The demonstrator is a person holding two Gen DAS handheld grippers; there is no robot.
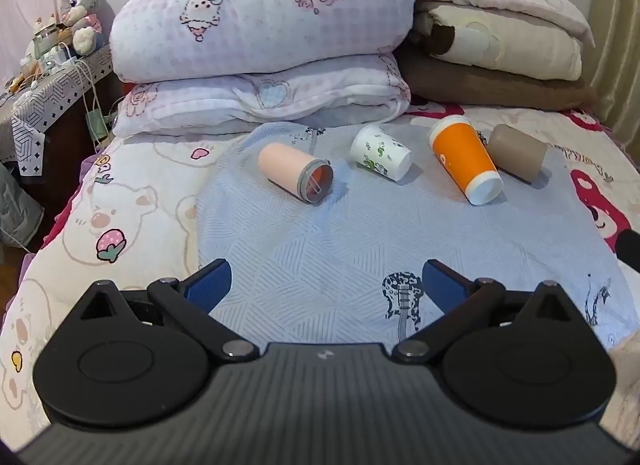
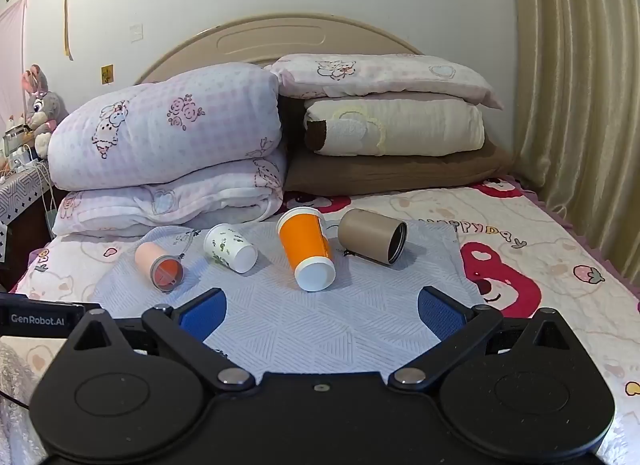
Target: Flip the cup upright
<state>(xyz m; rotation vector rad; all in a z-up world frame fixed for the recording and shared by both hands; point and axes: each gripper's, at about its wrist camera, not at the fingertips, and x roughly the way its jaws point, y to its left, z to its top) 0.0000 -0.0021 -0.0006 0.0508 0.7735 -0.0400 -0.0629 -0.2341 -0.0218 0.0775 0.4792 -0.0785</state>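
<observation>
Several cups lie on their sides on a light blue cloth [image 1: 320, 249] [image 2: 320, 321] on the bed. From left to right: a pink cup [image 1: 294, 177] [image 2: 160, 265], a white paper cup with green leaves [image 1: 380, 152] [image 2: 230, 248], an orange cup with white ends [image 1: 464, 159] [image 2: 306, 249], and a brown cup [image 1: 518, 153] [image 2: 372, 236]. My left gripper [image 1: 324, 285] is open and empty, well short of the cups. My right gripper [image 2: 322, 311] is open and empty, just short of the orange cup.
Folded quilts and pillows [image 1: 260, 37] [image 2: 168, 153] are stacked behind the cups against the headboard [image 2: 276, 37]. A cluttered bedside table [image 1: 48, 81] with a plush rabbit [image 1: 78, 1] stands at the left. A curtain [image 2: 580, 105] hangs at the right.
</observation>
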